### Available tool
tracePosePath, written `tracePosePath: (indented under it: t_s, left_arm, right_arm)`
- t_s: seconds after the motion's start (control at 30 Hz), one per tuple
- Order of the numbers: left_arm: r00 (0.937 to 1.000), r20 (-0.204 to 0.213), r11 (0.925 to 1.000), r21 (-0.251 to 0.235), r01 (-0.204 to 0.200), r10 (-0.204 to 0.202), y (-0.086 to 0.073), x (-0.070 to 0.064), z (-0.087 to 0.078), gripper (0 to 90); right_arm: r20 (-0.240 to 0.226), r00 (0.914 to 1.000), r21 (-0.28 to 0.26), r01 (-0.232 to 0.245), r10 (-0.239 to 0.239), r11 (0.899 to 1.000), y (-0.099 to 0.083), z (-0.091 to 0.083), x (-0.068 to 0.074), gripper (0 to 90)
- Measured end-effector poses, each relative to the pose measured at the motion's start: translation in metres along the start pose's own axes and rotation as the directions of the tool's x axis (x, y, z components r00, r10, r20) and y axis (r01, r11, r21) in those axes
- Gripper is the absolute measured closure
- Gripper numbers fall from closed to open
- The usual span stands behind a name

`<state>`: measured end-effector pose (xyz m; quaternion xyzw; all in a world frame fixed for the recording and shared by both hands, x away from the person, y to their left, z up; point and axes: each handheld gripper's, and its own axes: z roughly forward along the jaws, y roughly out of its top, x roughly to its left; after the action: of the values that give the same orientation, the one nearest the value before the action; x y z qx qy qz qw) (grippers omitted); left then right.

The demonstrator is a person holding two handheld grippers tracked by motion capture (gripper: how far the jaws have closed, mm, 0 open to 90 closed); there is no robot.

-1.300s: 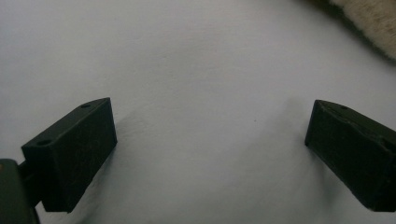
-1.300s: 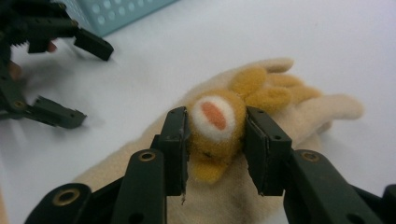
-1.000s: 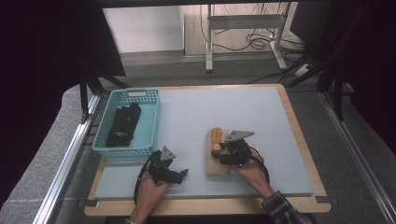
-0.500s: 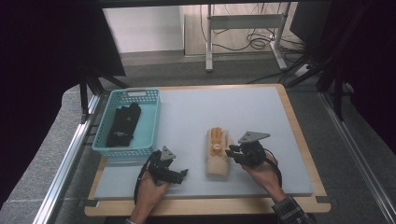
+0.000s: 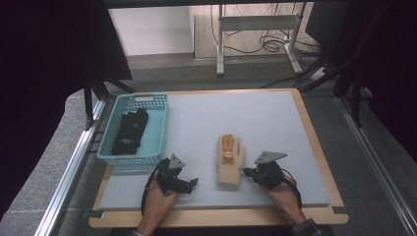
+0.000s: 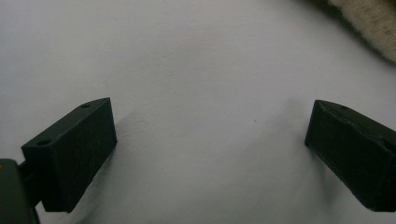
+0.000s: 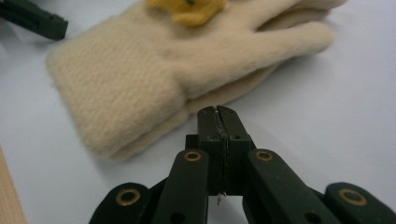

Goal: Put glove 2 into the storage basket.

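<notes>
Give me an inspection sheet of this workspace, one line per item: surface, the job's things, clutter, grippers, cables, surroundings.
Surface: pale grey mat on a wooden board, no spills seen.
Job's things: cream glove with an orange patch lies flat on the mat between the grippers; it appears to be two layers stacked. Teal basket at the mat's left edge holds a black glove.
Clutter: nothing seen.
Grippers: left gripper jaws wide apart over bare mat; right gripper jaws pressed together, tip just beside the cream glove, holding nothing.
Cables: a black cable trails from each gripper; more lie on the floor beyond the table.
Surroundings: metal frame legs behind the table, dark curtains at both sides.
</notes>
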<state>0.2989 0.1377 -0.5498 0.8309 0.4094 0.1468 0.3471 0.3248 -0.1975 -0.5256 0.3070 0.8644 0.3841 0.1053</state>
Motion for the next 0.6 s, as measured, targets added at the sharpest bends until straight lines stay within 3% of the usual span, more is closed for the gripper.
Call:
tracePosePath:
  t_s: [0.23,0.6]
  left_arm:
    - [1.0000,0.000,1.0000,0.000,0.000,0.000,0.000,0.000,0.000,2.1]
    - [1.0000,0.000,1.0000,0.000,-0.001,0.001,0.000,0.000,0.000,2.2]
  right_arm:
    - [-0.023,0.9991,0.001,0.036,-0.035,0.999,0.003,0.012,0.013,88.0]
    - [-0.051,0.9978,-0.012,0.041,-0.042,0.999,0.019,0.035,0.030,87.9]
